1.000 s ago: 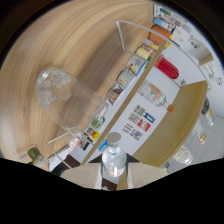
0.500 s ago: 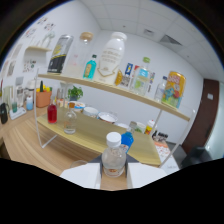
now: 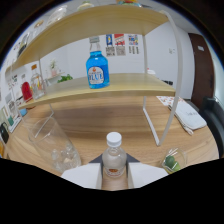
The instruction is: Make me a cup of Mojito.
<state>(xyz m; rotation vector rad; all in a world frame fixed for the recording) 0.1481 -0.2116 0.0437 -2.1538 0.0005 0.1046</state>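
- The gripper (image 3: 114, 172) held a small clear bottle (image 3: 113, 159) with a white cap (image 3: 114, 138); the bottle stood upright between the two pale fingers (image 3: 82, 176), which pressed on it from both sides.
- An orange band showed low on the bottle, just above where the fingers met it.
- Just left of the fingers, a clear glass (image 3: 52, 143) stood tilted in the view on the wooden table (image 3: 95, 125), with what looked like ice in its lower part.
- The glass was near the bottle but apart from it.
- Beyond the fingers stood a pale wooden shelf (image 3: 105, 85) on thin white legs, with a second board above it.
- A blue bottle (image 3: 96, 69) with a white label and a clear neck stood upright on the lower board, straight ahead of the held bottle and well beyond it.
- At the left end of the lower board were a red container (image 3: 26, 91), a clear jar (image 3: 35, 80) beside it, and some green leaves (image 3: 64, 78); I could not tell what the jar held.
- Right of the fingers, near them on the table, lay a small green thing (image 3: 171, 161), too blurred to name.
- Farther right lay a flat white object (image 3: 190, 114) at the table's edge.
- On the white wall (image 3: 160, 50) behind the shelf hung some small printed papers (image 3: 120, 44).
- A dark door (image 3: 202, 65) showed on the right, past the shelf's leg.
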